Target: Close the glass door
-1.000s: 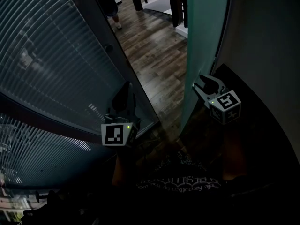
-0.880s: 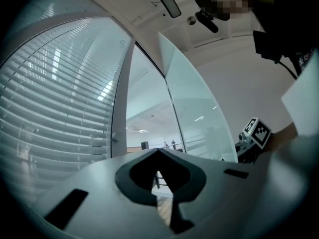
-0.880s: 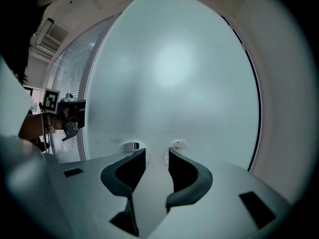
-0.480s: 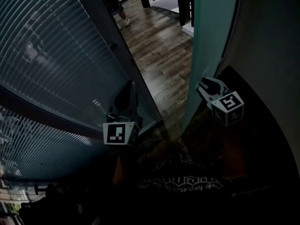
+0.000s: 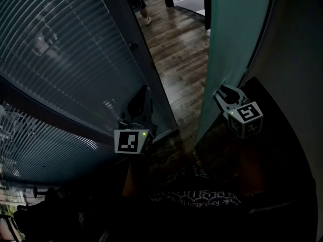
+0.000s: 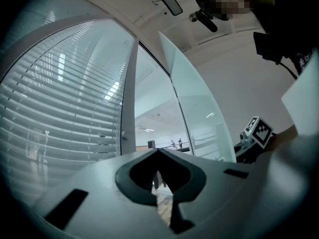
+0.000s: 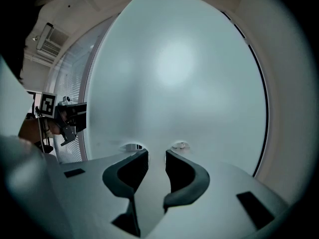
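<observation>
The frosted glass door [image 5: 232, 34] stands swung open, with its free edge toward the doorway. It fills the right gripper view [image 7: 179, 73] and shows in the left gripper view [image 6: 199, 118]. My right gripper [image 5: 222, 91] points at the lower part of the pane. Its fingertips [image 7: 142, 154] sit right at the glass, and its jaws are partly closed with a narrow gap [image 7: 155, 153] and nothing visible between them. My left gripper [image 5: 143, 92] hangs by the door frame post [image 5: 146, 69], shut and empty [image 6: 159, 152], pointing out through the doorway.
A glass wall with horizontal blinds [image 5: 65, 59] runs along the left. Wooden floor [image 5: 181, 44] lies beyond the opening, and a person's legs [image 5: 141, 4] are far off there. A pale wall [image 5: 298, 59] lies to the right of the door.
The right gripper's jaws narrowed from wide open to a small gap, and it edged closer to the pane. The left gripper stayed where it was.
</observation>
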{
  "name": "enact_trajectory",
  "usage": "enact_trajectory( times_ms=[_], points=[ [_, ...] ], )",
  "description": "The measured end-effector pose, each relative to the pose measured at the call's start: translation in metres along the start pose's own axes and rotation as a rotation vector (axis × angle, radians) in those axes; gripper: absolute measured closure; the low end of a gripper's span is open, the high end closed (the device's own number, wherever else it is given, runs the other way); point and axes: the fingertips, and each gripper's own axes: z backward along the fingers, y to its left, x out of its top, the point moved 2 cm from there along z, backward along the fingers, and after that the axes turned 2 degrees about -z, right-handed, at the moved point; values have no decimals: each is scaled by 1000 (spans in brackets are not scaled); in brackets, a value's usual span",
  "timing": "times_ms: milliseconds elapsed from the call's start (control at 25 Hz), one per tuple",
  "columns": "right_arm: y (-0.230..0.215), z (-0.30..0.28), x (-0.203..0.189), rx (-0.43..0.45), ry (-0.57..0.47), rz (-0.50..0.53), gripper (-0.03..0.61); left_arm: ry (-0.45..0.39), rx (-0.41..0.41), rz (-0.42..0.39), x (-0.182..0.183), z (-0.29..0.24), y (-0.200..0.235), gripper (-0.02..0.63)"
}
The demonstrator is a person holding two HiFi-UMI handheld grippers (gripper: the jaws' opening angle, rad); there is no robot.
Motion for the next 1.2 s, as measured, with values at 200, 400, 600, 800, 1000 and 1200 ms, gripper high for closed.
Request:
enact_trajectory(
  times_ms=[200, 400, 600, 800, 1000, 1200],
  points=[
    [5, -16, -1, -5, -4, 5, 468, 11, 36, -7, -7, 3, 7, 612],
    [8, -37, 2, -25, -8, 9, 469, 15, 64, -12, -11, -1, 16, 612],
    [11, -57, 13, -42, -9, 0, 469, 18, 97, -8, -7, -5, 25, 612],
    [11, -73, 19, -32, -5, -1, 469, 28, 154, -15, -5, -3, 39, 612],
    [11, -94, 27, -22, 4, 0, 469, 34, 215, -32, -1, 4, 52, 612],
    [14, -123, 22, -22, -1, -7, 471, 37, 250, -39, -15, 15, 62, 612]
  ],
)
